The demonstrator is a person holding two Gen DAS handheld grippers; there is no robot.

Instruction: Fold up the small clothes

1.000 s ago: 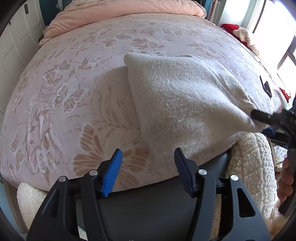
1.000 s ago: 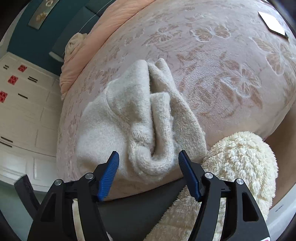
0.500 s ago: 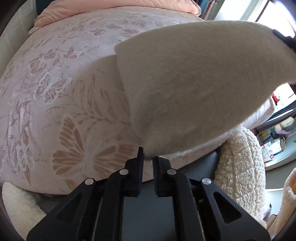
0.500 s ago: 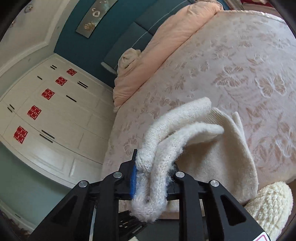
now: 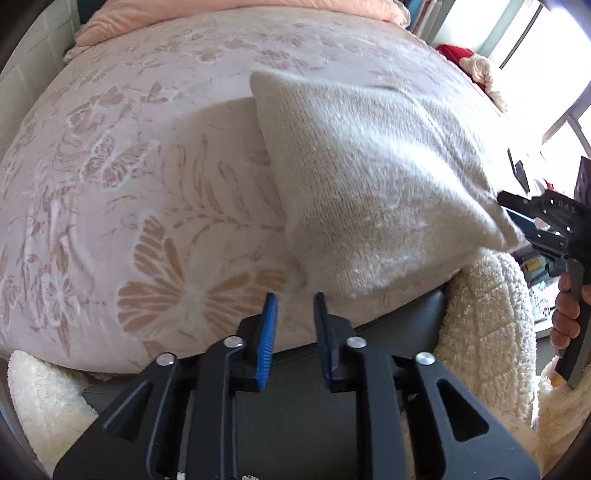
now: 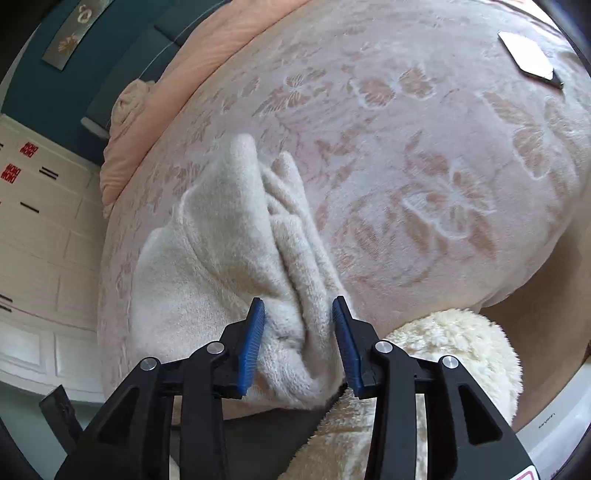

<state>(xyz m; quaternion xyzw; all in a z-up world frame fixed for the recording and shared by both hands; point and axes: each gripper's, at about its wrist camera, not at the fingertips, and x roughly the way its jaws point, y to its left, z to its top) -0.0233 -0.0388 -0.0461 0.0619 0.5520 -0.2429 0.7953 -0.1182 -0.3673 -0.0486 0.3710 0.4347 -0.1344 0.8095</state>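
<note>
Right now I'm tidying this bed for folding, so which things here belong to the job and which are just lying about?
Job:
cream knit garment
left gripper
right gripper

Lying about:
fluffy white throw
peach duvet
flat dark card
red clothing

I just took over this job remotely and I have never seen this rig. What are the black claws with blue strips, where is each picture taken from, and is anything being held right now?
There is no robot arm. A person carries two handheld black two-finger grippers, each with blue pads and a fisheye camera looking forward along its fingers.

The left wrist view shows the left gripper at the bottom, its jaws narrowly apart with nothing between them. Ahead lies the cream knitted garment, folded on the pink floral bedspread. At the far right edge you see the right gripper at the garment's corner, with the person's hand on its handle.

The right wrist view shows the same garment end on. Its bunched edge sits between the right gripper's open jaws, not visibly clamped. A fluffy cream blanket hangs below the bed edge.
</note>
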